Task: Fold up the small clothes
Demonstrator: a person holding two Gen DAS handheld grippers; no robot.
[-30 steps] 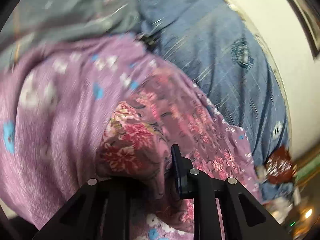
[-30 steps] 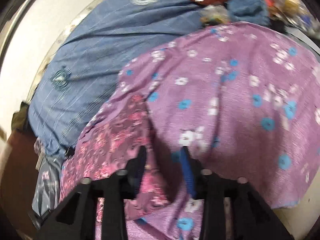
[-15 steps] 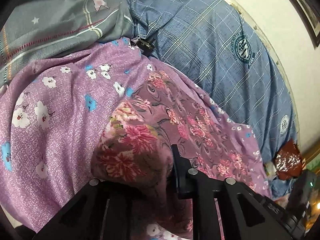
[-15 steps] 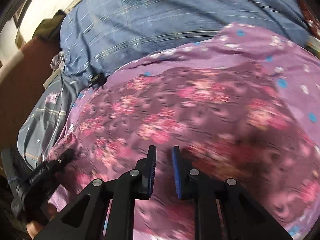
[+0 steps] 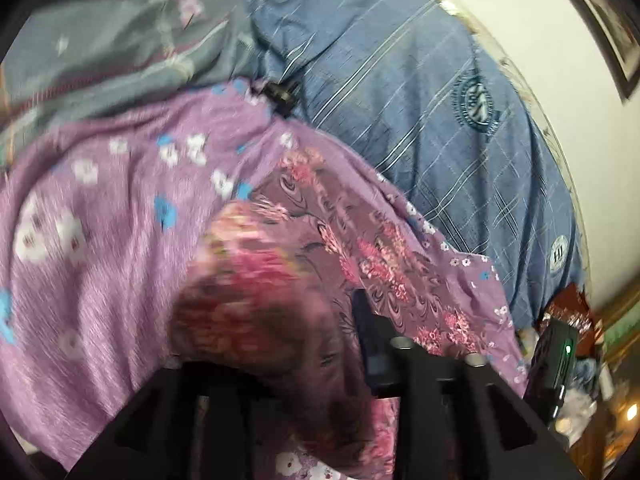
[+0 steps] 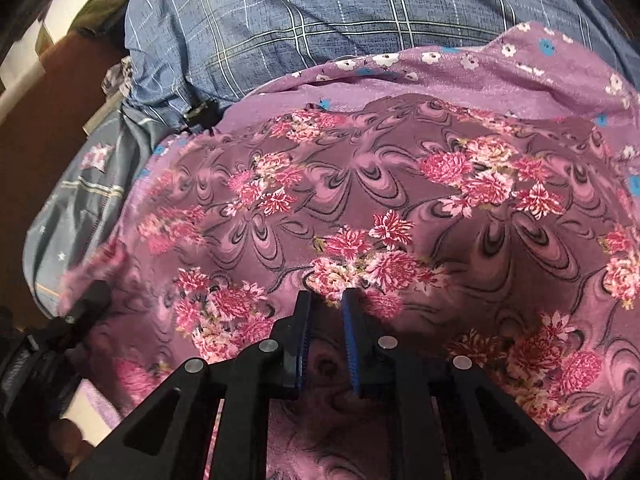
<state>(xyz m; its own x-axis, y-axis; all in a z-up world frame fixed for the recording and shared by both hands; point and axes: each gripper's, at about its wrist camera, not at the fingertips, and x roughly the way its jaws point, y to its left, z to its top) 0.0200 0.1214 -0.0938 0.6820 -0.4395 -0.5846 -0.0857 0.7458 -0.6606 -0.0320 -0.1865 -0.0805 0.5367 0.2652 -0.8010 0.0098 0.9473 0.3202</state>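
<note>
A mauve garment with pink flower print (image 6: 360,200) lies spread on a purple sheet with white and blue flowers (image 6: 500,68). My right gripper (image 6: 326,304) hovers just over the garment's middle. Its jaws stand a narrow gap apart with nothing between them. In the left wrist view a bunched corner of the garment (image 5: 260,300) drapes over my left gripper (image 5: 280,336) and hides its left finger. The left jaws are opening, with the blurred cloth still between them. The left gripper (image 6: 80,312) also shows at the garment's left edge.
A blue plaid bedcover (image 5: 420,100) lies beyond the purple sheet (image 5: 100,240), with a grey patterned sheet (image 5: 100,40) at the far left. A dark red packet (image 5: 568,308) and clutter sit at the right. Brown wood (image 6: 52,120) borders the bed. A hand (image 6: 68,448) shows bottom left.
My right gripper let go of the cloth edge, swung across and narrowed its jaws above the garment's middle. My left jaws have spread, and the bunched corner now blurs and sags.
</note>
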